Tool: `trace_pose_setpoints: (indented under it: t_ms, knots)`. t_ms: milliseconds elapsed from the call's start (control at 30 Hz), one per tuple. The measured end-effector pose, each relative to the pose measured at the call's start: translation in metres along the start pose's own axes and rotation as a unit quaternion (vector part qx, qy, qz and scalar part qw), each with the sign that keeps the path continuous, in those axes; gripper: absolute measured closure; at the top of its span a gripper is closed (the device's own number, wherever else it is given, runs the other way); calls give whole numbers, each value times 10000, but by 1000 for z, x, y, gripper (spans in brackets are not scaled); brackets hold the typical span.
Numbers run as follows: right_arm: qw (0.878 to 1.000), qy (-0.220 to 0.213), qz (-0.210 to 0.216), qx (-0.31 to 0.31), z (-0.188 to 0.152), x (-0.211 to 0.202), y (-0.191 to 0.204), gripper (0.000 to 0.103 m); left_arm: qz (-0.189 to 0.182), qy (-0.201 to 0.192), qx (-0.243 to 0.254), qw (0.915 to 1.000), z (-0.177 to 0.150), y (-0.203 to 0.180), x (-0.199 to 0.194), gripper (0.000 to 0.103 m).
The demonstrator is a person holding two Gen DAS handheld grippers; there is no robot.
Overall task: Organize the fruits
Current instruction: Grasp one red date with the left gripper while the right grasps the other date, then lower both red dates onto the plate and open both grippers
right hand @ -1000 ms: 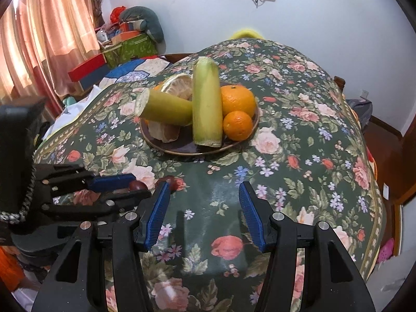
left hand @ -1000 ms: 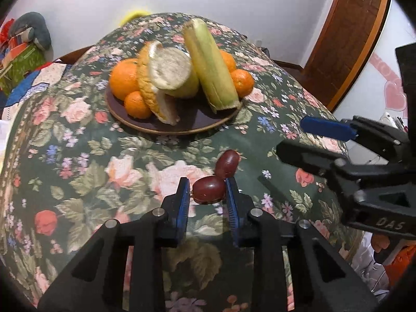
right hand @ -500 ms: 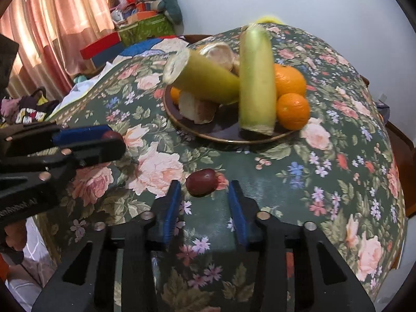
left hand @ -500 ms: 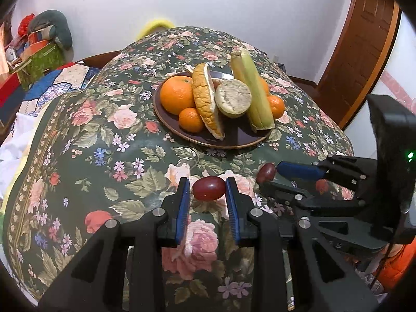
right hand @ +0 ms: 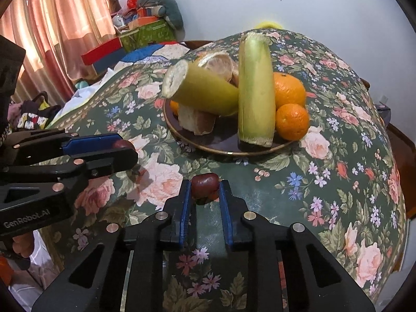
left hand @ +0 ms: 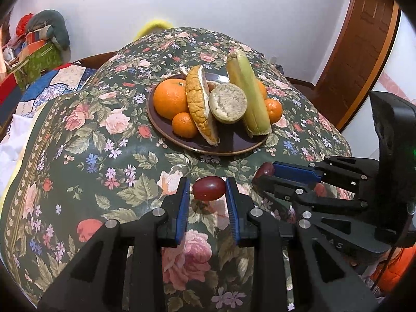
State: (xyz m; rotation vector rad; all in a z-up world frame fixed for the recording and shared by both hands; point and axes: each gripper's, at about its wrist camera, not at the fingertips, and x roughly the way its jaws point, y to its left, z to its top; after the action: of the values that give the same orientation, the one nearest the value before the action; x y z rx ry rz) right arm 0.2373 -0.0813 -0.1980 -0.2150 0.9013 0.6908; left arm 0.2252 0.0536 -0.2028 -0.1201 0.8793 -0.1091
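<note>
- left gripper (left hand: 205,192): blue-padded fingers clamped on a dark red grape (left hand: 208,187), smooth, glossy, oval. Held above the cloth, short of the plate.
- right gripper (right hand: 205,188): fingers clamped on a second grape (right hand: 204,183), same dark red, duller skin. Also near the plate's front edge.
- The two grippers sit side by side, near each other, tips apart; each shows in the other's view.
- Ahead: round dark brown plate (left hand: 234,143), glossy, thin rim.
- On the plate: large orange (left hand: 169,101), small orange (left hand: 184,124), two green-husked corn cobs (left hand: 248,91) with cut ends, one propped across the other, and peeled citrus segments (left hand: 201,104) with pithy rind.
- Plate crowded; bare patch only at the front.
- Table under a dark green floral cloth (left hand: 104,156), matte weave.
- Background: pink curtain (right hand: 52,26), boxes (right hand: 145,33), wooden door (left hand: 364,39).
</note>
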Motion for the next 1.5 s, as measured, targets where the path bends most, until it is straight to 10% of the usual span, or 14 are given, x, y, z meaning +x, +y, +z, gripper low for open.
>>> trace_pose_setpoints:
  t_ms: [1133,1500]
  knots:
    - [9997,-181,179,66,39,28,-15,83,-34,-71,0,10000,44,22,50,75]
    - [9997,37,234,68,37,31,-14,82,-69,49,-209,9997,45,32,52,59]
